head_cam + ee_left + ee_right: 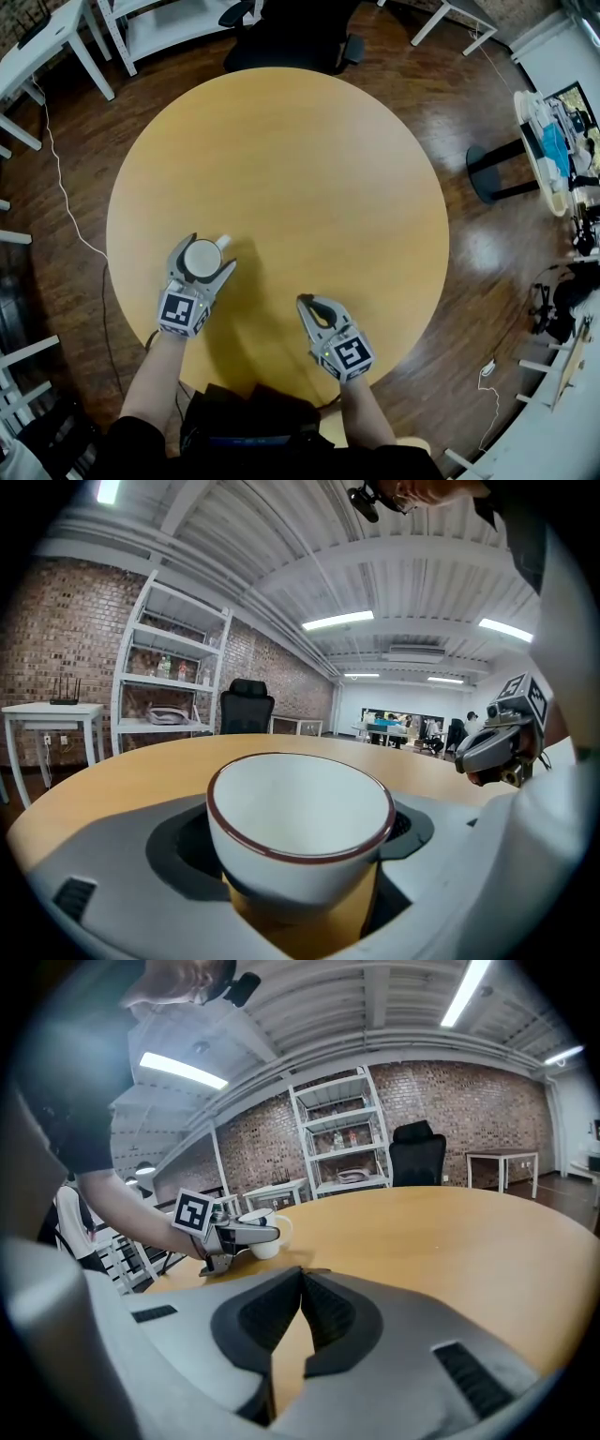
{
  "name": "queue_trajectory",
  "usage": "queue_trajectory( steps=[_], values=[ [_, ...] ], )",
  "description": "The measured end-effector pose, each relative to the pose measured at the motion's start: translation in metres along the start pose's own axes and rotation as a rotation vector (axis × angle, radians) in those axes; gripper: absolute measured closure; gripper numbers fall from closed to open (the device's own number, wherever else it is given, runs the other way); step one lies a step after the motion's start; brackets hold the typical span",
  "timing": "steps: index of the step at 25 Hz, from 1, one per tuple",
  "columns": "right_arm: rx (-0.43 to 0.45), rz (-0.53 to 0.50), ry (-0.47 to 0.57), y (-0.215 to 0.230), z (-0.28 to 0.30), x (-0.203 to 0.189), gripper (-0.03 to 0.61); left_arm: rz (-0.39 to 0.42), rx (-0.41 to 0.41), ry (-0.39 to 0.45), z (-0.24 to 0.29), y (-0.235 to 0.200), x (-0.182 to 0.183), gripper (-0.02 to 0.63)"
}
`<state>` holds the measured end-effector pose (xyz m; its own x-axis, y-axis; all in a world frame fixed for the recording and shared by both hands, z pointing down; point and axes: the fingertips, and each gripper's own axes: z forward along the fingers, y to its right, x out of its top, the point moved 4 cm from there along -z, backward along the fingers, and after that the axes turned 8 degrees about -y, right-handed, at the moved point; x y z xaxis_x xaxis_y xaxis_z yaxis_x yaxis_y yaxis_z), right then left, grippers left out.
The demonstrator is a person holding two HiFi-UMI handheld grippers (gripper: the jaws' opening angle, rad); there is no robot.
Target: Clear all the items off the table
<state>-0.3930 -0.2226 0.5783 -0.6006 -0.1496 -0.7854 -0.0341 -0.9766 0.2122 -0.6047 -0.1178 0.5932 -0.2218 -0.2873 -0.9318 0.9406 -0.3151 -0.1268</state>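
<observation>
Head view, items listed from left to right: white cable trailing over the dark wooden floor beside the table; white shelving unit at the far left, beyond the table; round, light wood table filling the centre; black office chair at its far edge. Left hand-held gripper, over the near left part of the table, with its jaws set wide and closed against both sides of the white cup. The cup is upright, its handle turned away from the person; the left gripper view shows a dark brown line round its rim and an empty white interior, with the table surface directly below it. Whether its base touches the table cannot be told. Right hand-held gripper, near the front edge of the table and well apart from the cup, jaws pressed together with nothing between them, as the right gripper view confirms. Cluttered white side table at the far right, apart from the round one.
</observation>
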Motion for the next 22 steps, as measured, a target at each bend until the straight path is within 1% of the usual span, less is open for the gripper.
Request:
queue_trajectory(
  steps=[5,10,13,16,17,19,20,22],
  values=[
    [-0.018,-0.010,-0.003,-0.006,-0.003,0.002,0.574,-0.017,-0.021,-0.021,0.000,-0.001,0.002,0.169],
    [-0.033,0.001,0.033,-0.015,-0.006,0.010,0.574,-0.008,-0.048,-0.029,-0.013,0.001,0.008,0.170],
    [-0.056,0.007,0.062,-0.020,-0.013,0.017,0.574,0.002,-0.071,0.006,-0.028,0.003,0.020,0.172],
    [-0.089,0.021,0.100,-0.030,-0.020,0.022,0.574,-0.009,-0.082,0.043,-0.046,-0.002,0.032,0.184],
    [-0.100,0.027,0.116,-0.033,-0.023,0.024,0.574,-0.014,-0.081,0.052,-0.052,-0.005,0.035,0.194],
    [-0.122,0.043,0.149,-0.040,-0.031,0.030,0.574,-0.014,-0.073,0.071,-0.066,-0.009,0.043,0.242],
    [-0.133,0.049,0.164,-0.043,-0.035,0.034,0.574,-0.011,-0.068,0.083,-0.072,-0.011,0.047,0.308],
    [-0.159,0.055,0.190,-0.051,-0.046,0.039,0.574,-0.004,-0.073,0.113,-0.087,-0.012,0.057,0.397]
  ],
)
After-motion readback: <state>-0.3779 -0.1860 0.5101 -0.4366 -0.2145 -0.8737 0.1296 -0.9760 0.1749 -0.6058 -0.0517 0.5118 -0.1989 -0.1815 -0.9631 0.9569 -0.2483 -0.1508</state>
